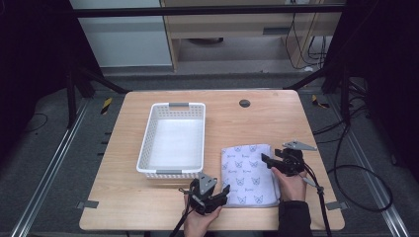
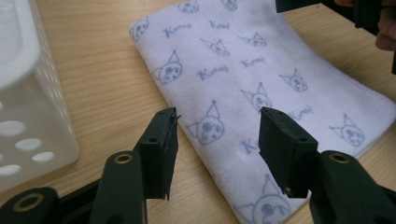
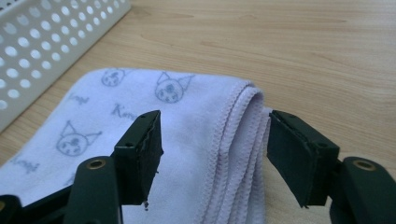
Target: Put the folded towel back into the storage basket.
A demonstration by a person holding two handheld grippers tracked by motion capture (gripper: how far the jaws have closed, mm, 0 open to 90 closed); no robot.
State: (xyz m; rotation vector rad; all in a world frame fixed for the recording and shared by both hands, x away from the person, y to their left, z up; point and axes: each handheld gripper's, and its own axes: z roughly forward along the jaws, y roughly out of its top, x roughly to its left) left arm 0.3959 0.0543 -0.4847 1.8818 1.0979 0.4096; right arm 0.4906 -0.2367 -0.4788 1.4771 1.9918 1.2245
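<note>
Left claw (image 2: 217, 135) sits lowest and nearest, jaws spread wide, empty, straddling the near-left edge of the towel (image 2: 261, 84) from just above. Towel (image 1: 249, 174) is folded, cat print, flat on the counter (image 1: 276, 118), right of the basket (image 1: 174, 139), near but apart from it. Its long axis runs front to back, away from the person. Left claw (image 1: 213, 193) is at the towel's near-left corner, pointing right toward it. Right claw (image 1: 272, 160) is at the right edge, about mid-length, pointing left, also open and empty. In the right gripper view the right claw (image 3: 215, 154) brackets the stacked hemmed edges of the towel (image 3: 187, 121): one jaw over the cloth, the other out past the edge over bare wood. Both claws are about equally close and neither has closed. Likely next step is pinching both edges to lift, then carrying left to the basket. The right claw must catch all layers.
</note>
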